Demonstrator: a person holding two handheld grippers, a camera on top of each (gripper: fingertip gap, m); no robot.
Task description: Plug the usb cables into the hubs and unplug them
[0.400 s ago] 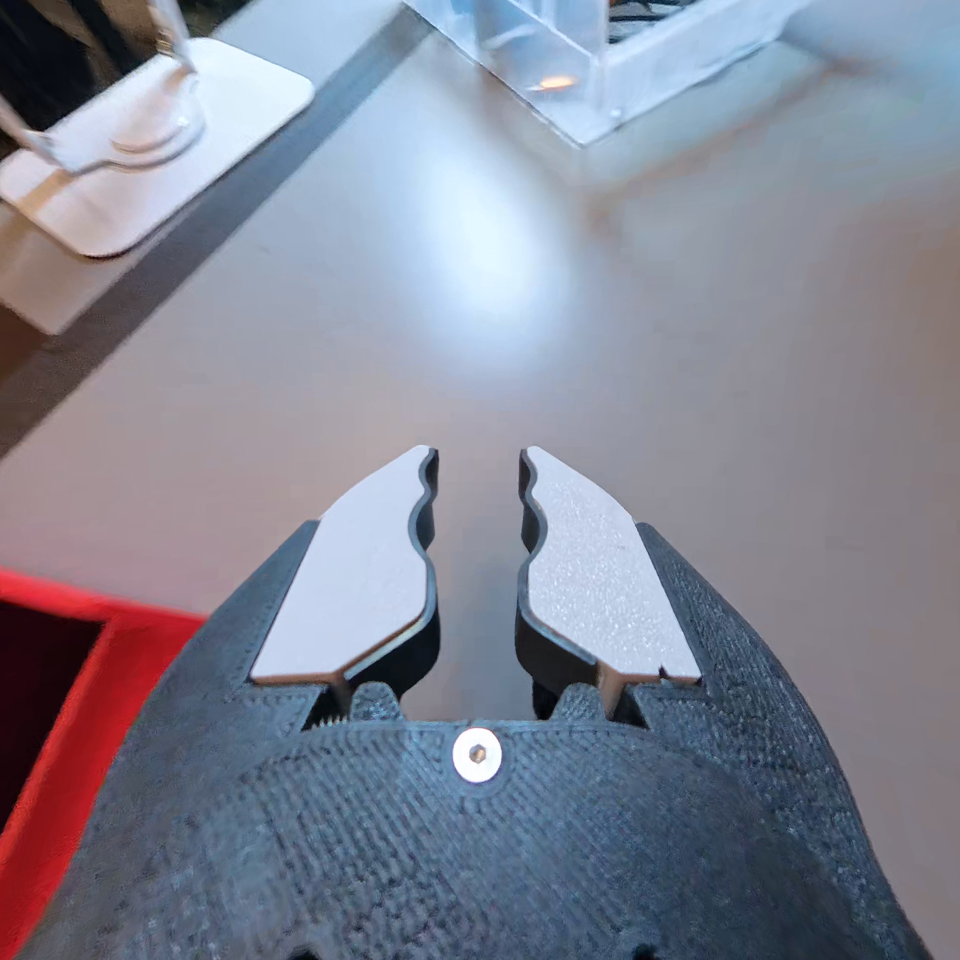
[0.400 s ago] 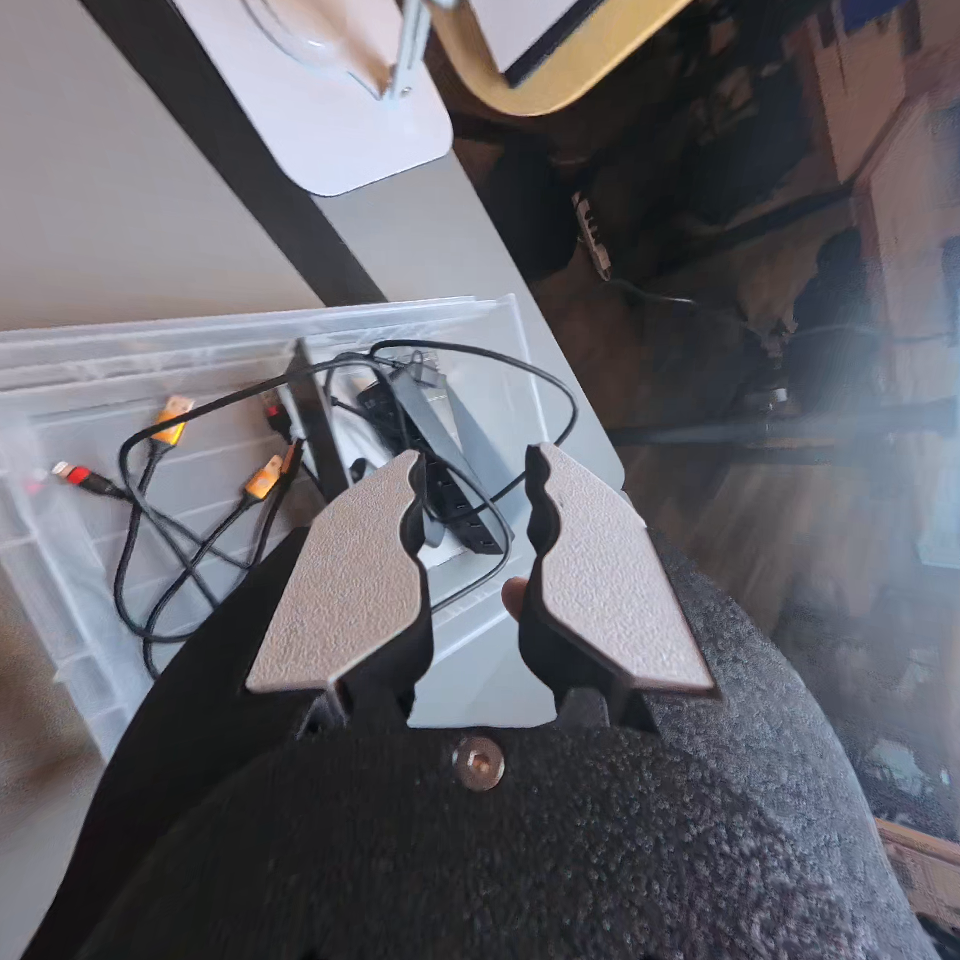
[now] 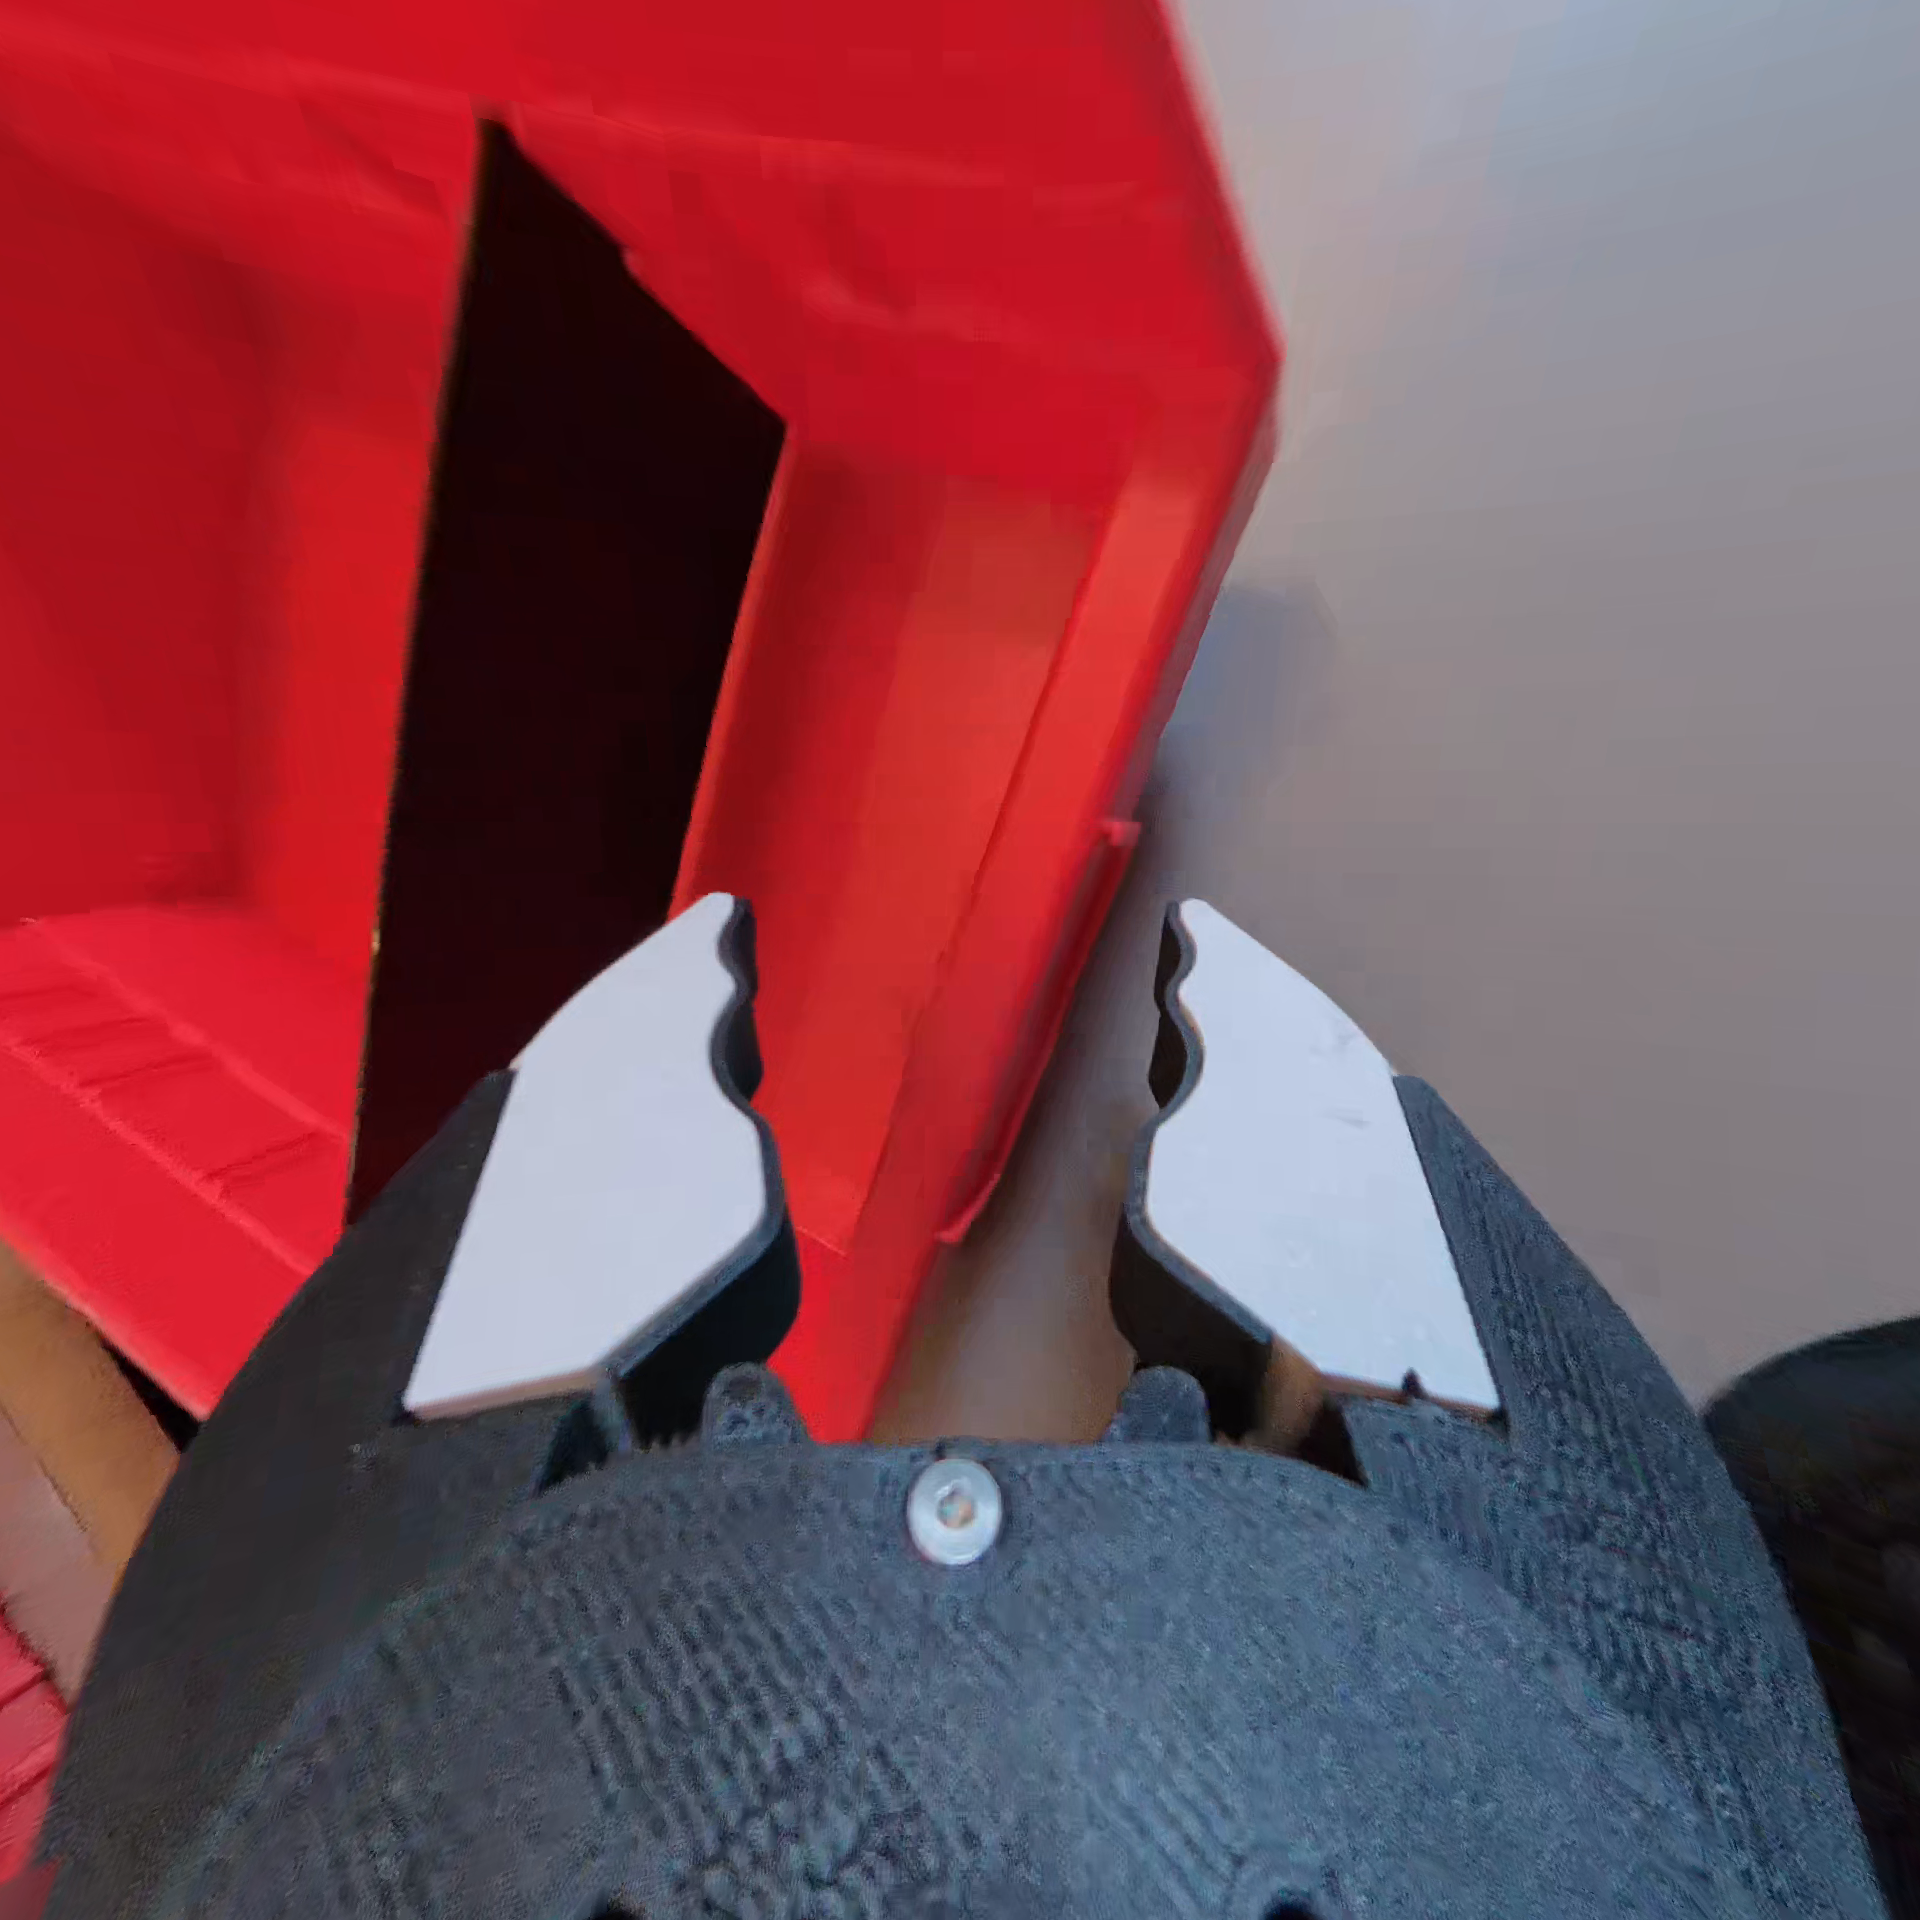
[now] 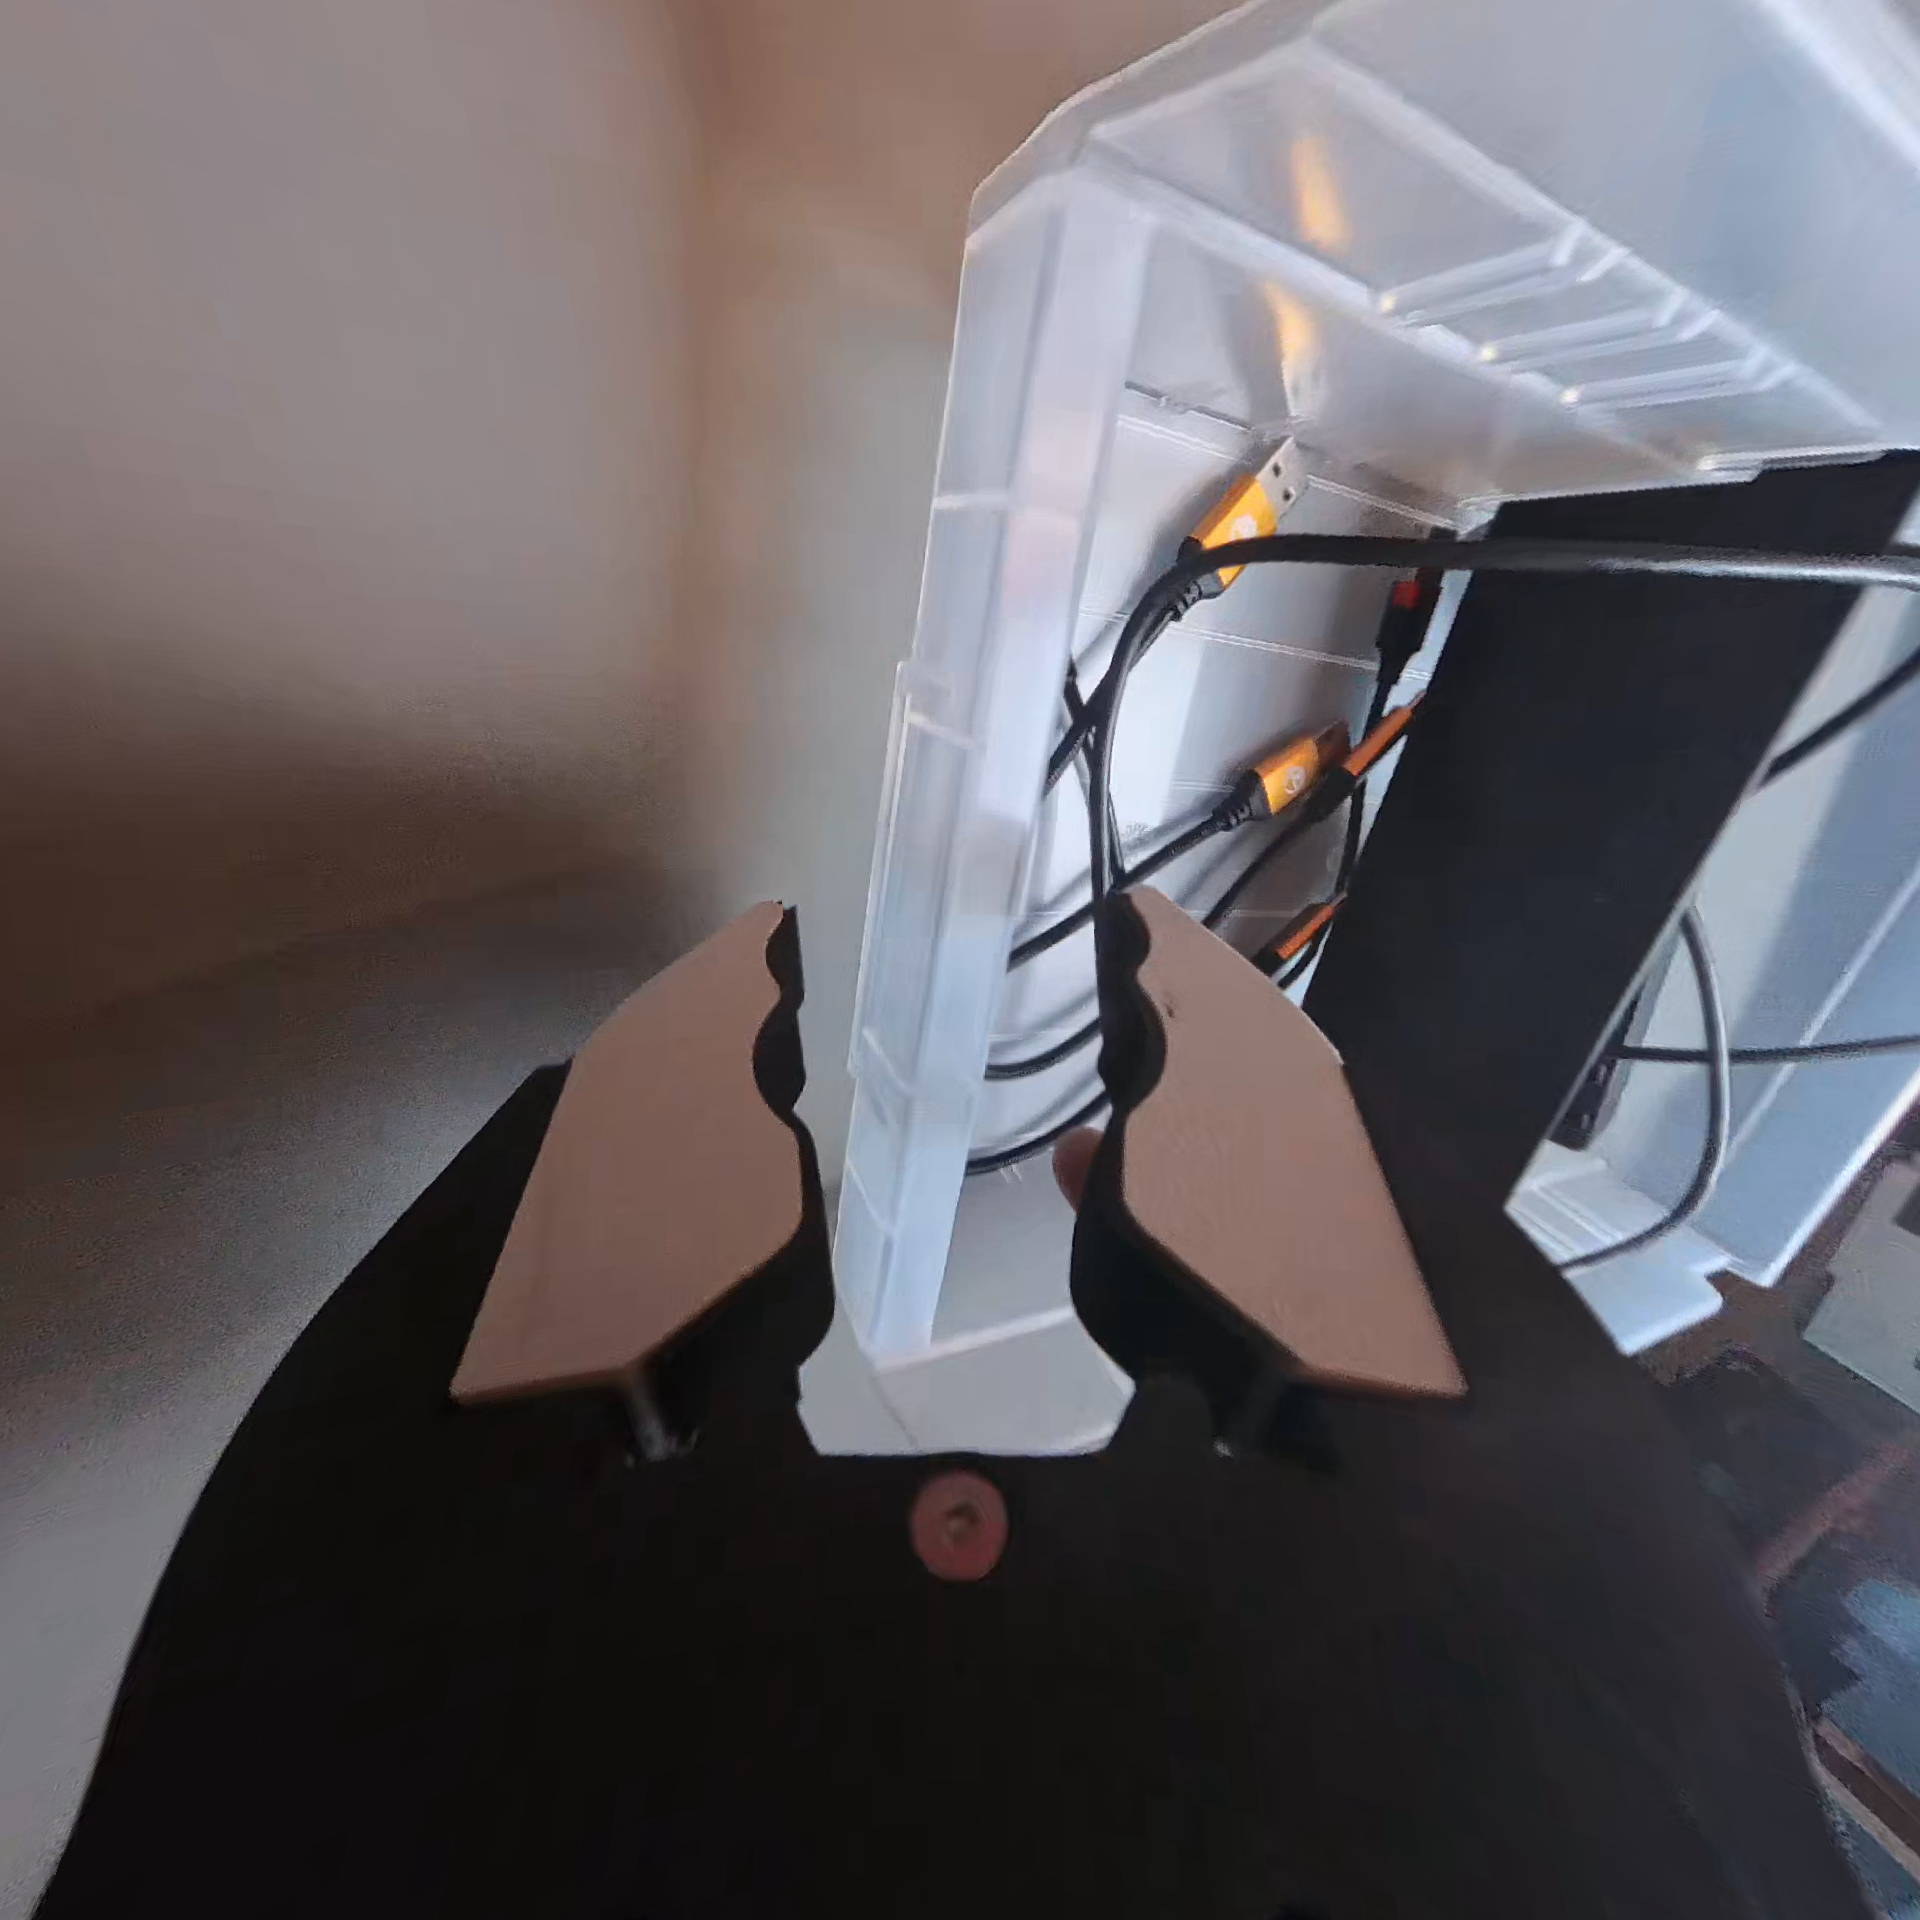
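left tongs (image 3: 956, 914) swung from bare worktop (image 3: 1558, 520) to red bin (image 3: 935, 312) at 11 o'clock, spread wider. right tongs (image 4: 956, 914) dropped astride clear bin (image 4: 935, 935) wall, spread, not pinching. usb cables (image 4: 1247, 520), hub (image 4: 1590, 1101) inside, 1 o'clock. no readable writing.

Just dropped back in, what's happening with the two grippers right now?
The right gripper is open with its jaws on either side of a wall of the clear plastic bin, not clamped on it. Inside lie black usb cables with orange plugs, all loose beside a black divider. The left gripper is open and empty, pointing at the edge of a red bin on the grey table. Nothing is plugged or held.
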